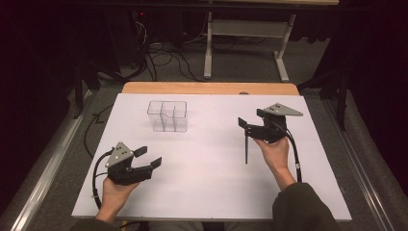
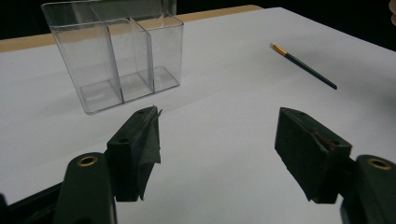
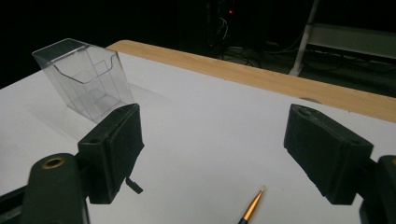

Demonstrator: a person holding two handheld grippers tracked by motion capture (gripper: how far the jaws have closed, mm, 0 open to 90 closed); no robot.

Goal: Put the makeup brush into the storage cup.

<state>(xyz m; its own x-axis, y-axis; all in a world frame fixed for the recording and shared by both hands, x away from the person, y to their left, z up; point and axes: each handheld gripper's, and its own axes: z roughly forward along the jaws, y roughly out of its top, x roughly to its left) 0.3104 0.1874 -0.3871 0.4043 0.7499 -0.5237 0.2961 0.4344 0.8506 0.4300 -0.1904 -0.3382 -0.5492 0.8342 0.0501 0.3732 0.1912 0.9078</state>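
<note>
A thin paintbrush (image 1: 246,148) with a dark handle and a gold ferrule lies on the white sheet right of centre. My right gripper (image 1: 250,118) hovers over its far end, jaws wide open and nothing between them. In the right gripper view the brush's tip (image 3: 252,208) shows low between the open jaws (image 3: 215,112). A clear plastic holder (image 1: 167,116) with three compartments stands upright at the back left, empty. My left gripper (image 1: 148,157) rests near the front left, open and empty. In the left gripper view its jaws (image 2: 218,114) face the holder (image 2: 116,56) and the brush (image 2: 306,66).
A white sheet (image 1: 207,183) covers the table, and a strip of wooden tabletop (image 1: 211,88) shows along the far edge. Beyond it lie a dark floor, cables (image 1: 163,60) and a white desk frame (image 1: 245,29). A metal rail (image 1: 45,163) runs along the left.
</note>
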